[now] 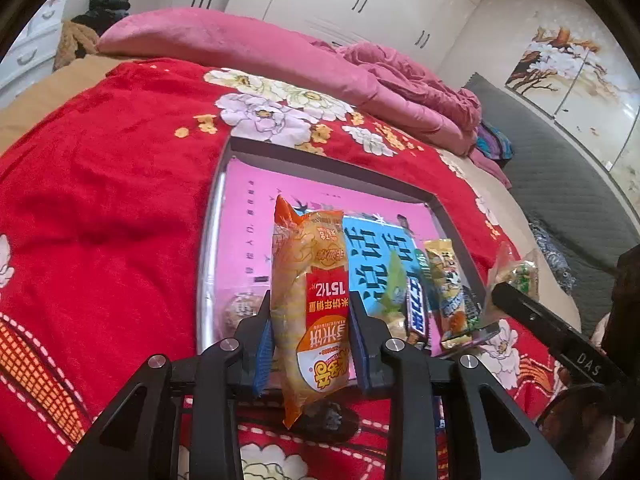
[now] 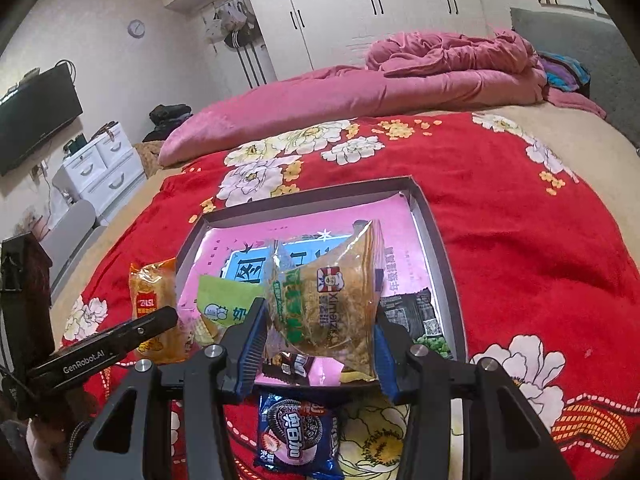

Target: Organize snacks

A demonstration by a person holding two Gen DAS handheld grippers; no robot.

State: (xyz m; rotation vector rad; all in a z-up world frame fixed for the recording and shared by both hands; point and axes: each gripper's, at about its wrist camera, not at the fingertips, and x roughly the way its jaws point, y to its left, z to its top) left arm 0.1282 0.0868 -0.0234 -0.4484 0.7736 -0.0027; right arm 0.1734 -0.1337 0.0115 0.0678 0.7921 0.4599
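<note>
My left gripper (image 1: 310, 312) is shut on an orange rice-cracker packet (image 1: 310, 292), held upright above the near edge of the grey tray (image 1: 208, 248). My right gripper (image 2: 320, 320) is shut on a clear packet of brown crispy snack (image 2: 336, 292), held over the tray (image 2: 440, 264). The tray has a pink and blue lining. In it lie a green milk-candy packet (image 2: 224, 300), a Snickers bar (image 1: 416, 308), a yellow cartoon packet (image 1: 446, 288) and a dark green-pea packet (image 2: 416, 316). The left gripper and its orange packet (image 2: 154, 300) show at the left of the right wrist view.
The tray rests on a red flowered blanket (image 1: 100, 200) on a bed. A blue Oreo packet (image 2: 298, 436) lies on the blanket in front of the tray. A pink quilt (image 2: 360, 92) is bunched at the far side. White drawers (image 2: 100, 168) stand at far left.
</note>
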